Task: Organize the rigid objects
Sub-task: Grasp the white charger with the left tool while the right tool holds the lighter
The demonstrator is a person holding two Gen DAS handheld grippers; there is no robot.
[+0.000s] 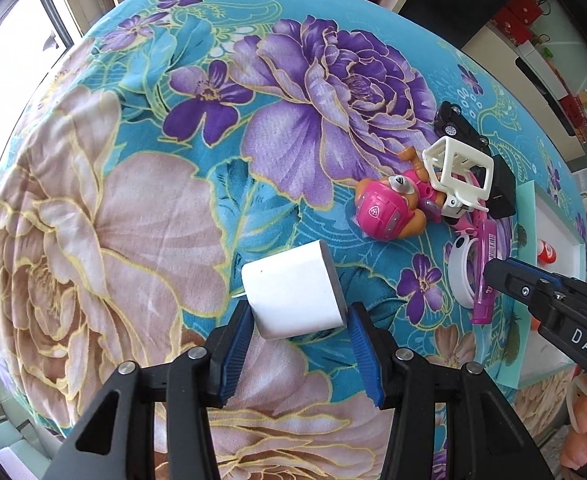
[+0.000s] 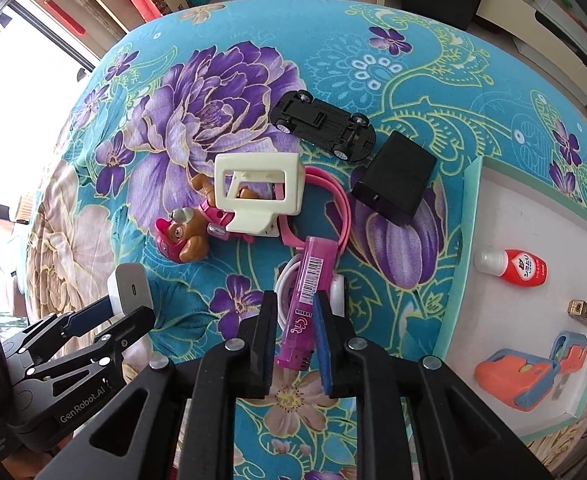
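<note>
- My left gripper [image 1: 299, 326] has its pads clamped on the two flanks of the white charger block [image 1: 291, 288], partway open because the block is wide. The block is lifted clear of the flowered cloth [image 1: 93, 200], far left of the clutter.
- Just right of it lies the pile not yet sorted: the pink pup figure [image 2: 181, 236], the cream plastic frame [image 2: 259, 194] leaning over it, a pink band [image 2: 335, 196], an upturned black toy car [image 2: 321, 124] and a black adapter [image 2: 393, 178].
- My right gripper [image 2: 293, 344] stands straight down over the purple barcoded stick [image 2: 307, 300], which lies across a white ring [image 2: 283, 292]. The jaws are narrowly parted with the stick between them; I cannot tell whether the pads press on it.
- Far right sits the white tray with a green rim [image 2: 463, 240], already holding a red bottle [image 2: 517, 266], a small brass-coloured piece [image 2: 583, 314] and an orange-and-blue toy [image 2: 525, 372].
- I judge I am mid-sort: the charger needs carrying across to the tray, and the stick needs a firm squeeze before any lift.
- The right wrist view shows the tray's contents and the charger's port face; the left view shows only a strip of the tray, but shows both pads seated on the block.
</note>
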